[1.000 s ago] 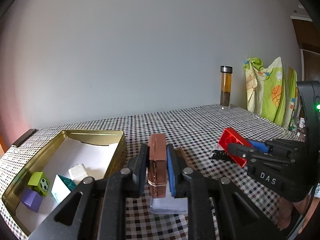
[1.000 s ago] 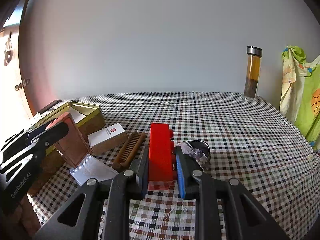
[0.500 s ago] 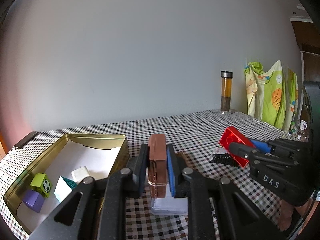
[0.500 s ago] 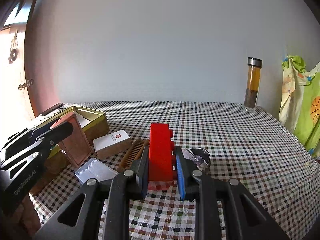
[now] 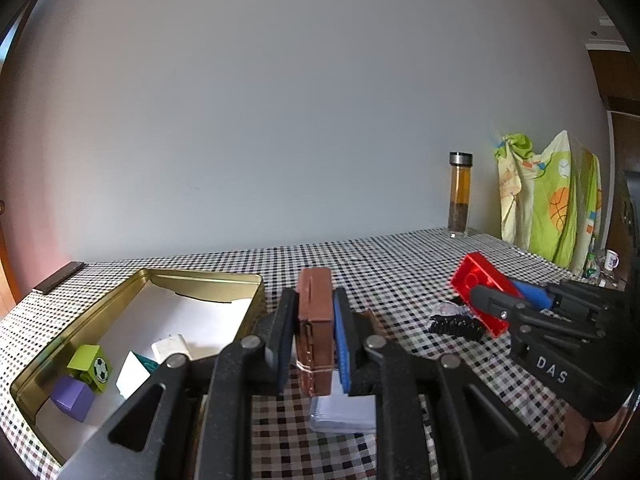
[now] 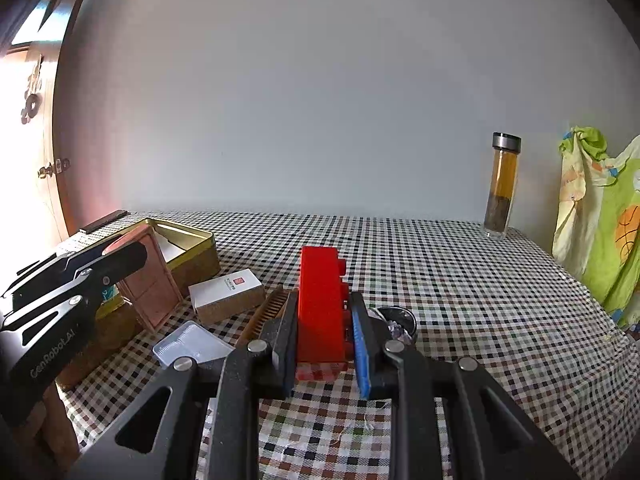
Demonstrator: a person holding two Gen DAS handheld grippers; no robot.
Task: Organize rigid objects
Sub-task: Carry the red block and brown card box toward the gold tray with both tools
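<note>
My left gripper is shut on a flat brown case, held on edge above the table beside the gold tin. The tin holds a green cube, a purple cube and white pieces. My right gripper is shut on a red brick, held above the checked tablecloth. Each gripper shows in the other's view: the right gripper with the red brick, the left gripper with the brown case.
On the cloth lie a white and cork box, a brown comb, a clear plastic case, a small metal dish and a black hair clip. A glass bottle stands at the back. Green cloth hangs at the right.
Both grippers have risen and tilted up a little with their objects still held. The table things have not moved.
</note>
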